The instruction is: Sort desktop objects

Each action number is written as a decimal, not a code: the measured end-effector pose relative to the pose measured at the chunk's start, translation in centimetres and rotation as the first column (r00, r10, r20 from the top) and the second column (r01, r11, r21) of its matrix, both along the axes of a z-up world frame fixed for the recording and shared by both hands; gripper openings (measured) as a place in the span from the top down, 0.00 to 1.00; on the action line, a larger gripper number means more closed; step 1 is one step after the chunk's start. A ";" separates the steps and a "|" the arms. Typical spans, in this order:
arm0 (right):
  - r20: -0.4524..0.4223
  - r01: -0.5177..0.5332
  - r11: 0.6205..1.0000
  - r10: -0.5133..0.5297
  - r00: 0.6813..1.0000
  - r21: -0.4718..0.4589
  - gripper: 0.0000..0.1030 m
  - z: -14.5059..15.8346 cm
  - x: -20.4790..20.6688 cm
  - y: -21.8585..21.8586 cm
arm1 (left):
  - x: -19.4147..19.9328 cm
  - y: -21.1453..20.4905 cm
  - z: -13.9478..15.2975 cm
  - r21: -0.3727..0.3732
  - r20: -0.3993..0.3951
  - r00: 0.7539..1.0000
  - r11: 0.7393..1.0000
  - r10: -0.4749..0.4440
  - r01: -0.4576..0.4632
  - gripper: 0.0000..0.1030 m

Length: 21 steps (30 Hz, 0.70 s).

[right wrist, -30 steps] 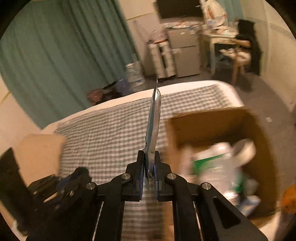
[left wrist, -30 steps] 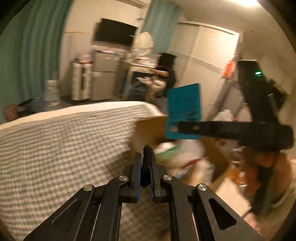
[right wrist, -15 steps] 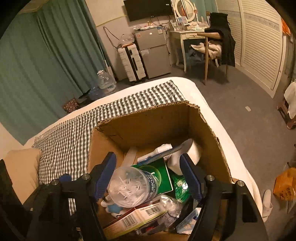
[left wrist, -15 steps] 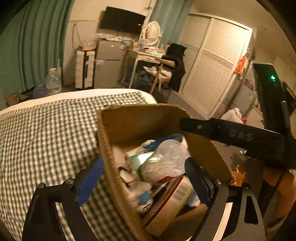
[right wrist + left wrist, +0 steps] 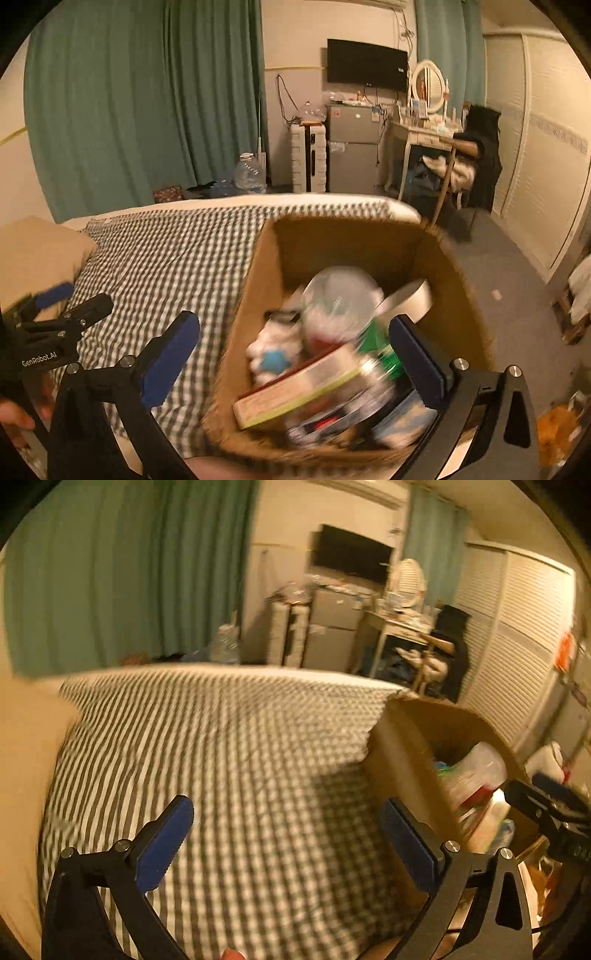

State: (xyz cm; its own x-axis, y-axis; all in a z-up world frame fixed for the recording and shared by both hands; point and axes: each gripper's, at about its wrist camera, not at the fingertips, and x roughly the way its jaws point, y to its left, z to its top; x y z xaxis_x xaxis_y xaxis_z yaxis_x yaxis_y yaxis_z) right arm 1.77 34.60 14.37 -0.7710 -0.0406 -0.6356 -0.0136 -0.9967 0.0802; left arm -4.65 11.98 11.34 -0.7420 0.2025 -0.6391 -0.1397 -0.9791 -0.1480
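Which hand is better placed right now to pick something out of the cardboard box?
Probably the right gripper: it is open and aimed into the cardboard box. The left gripper, also open, faces the checked bedcover, with the box off to its side.

The only text that can be read is "GenRobot.AI", in small white letters on the black body of the left gripper (image 5: 55,306), seen at the lower left of the right wrist view, left of the cardboard box (image 5: 369,243). The flat packet (image 5: 295,387) lying near the front of that box has a red and green edge, but any print on it is too blurred to make out. The papers stuck on the small fridge (image 5: 352,147) behind the box are too small to read. The left wrist view shows no readable text.
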 end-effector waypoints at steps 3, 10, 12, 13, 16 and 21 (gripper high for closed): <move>0.054 0.000 1.000 0.000 0.999 -0.007 0.00 -2.6 0.3 -1.2 | 1.3 -1.3 -2.4 -0.034 0.032 0.999 0.999 0.018 -0.017 0.00; 0.038 0.022 1.000 -0.023 0.999 0.021 0.00 -3.5 0.3 -2.6 | 2.4 -1.9 -3.1 -0.075 0.004 0.995 0.993 0.095 -0.095 0.00; 0.026 0.029 0.999 -0.030 0.999 0.016 0.00 -3.4 0.3 -2.7 | 2.8 -2.3 -2.8 -0.050 -0.012 0.996 0.995 0.091 -0.091 0.00; 0.028 0.031 0.999 -0.032 0.999 0.015 0.00 -3.4 0.4 -2.8 | 2.8 -2.3 -2.6 -0.047 -0.019 0.996 0.995 0.082 -0.083 0.00; 0.031 0.037 0.999 -0.038 0.999 0.036 0.00 -3.3 0.2 -2.9 | 2.8 -2.5 -2.3 -0.049 -0.009 0.997 0.996 0.079 -0.079 0.00; 0.037 0.047 0.998 -0.048 0.998 0.041 0.00 -3.4 0.1 -2.7 | 3.3 -3.1 -1.8 0.021 -0.035 0.996 0.996 0.083 -0.083 0.00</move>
